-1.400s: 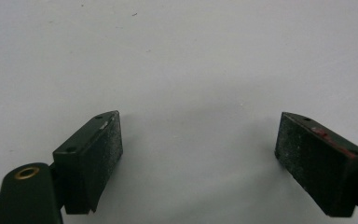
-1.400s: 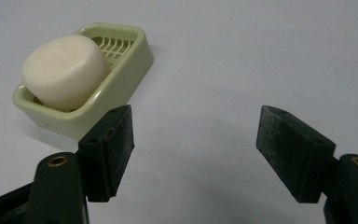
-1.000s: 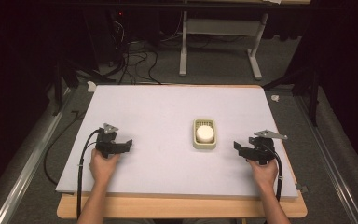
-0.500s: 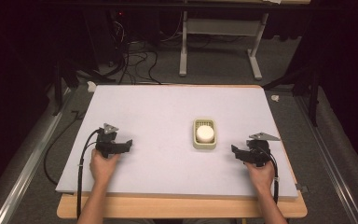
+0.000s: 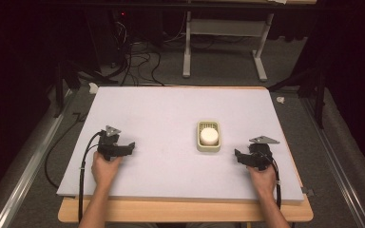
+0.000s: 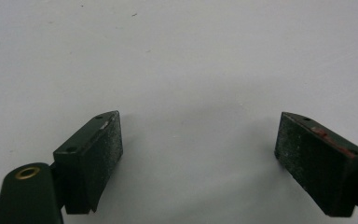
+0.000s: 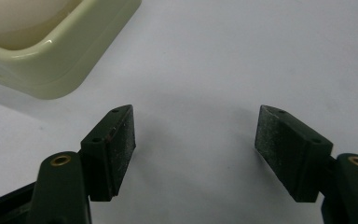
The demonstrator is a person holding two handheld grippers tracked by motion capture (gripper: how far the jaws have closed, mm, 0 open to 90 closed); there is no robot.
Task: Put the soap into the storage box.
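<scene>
High view: my right gripper (image 5: 240,155) rests on the white table (image 5: 161,114) near its front edge, and the cream dish (image 5: 208,136) holding a white round object (image 5: 208,135) sits just ahead of it and toward its inner side, close but not touching. Right gripper view: my jaws stand spread with only bare table between them, gripping nothing, and the dish's rounded corner (image 7: 65,51) lies beyond and beside one jaw, apart from it. My left gripper (image 5: 129,146), well apart from the dish, likewise rests with its jaws spread over bare table.
</scene>
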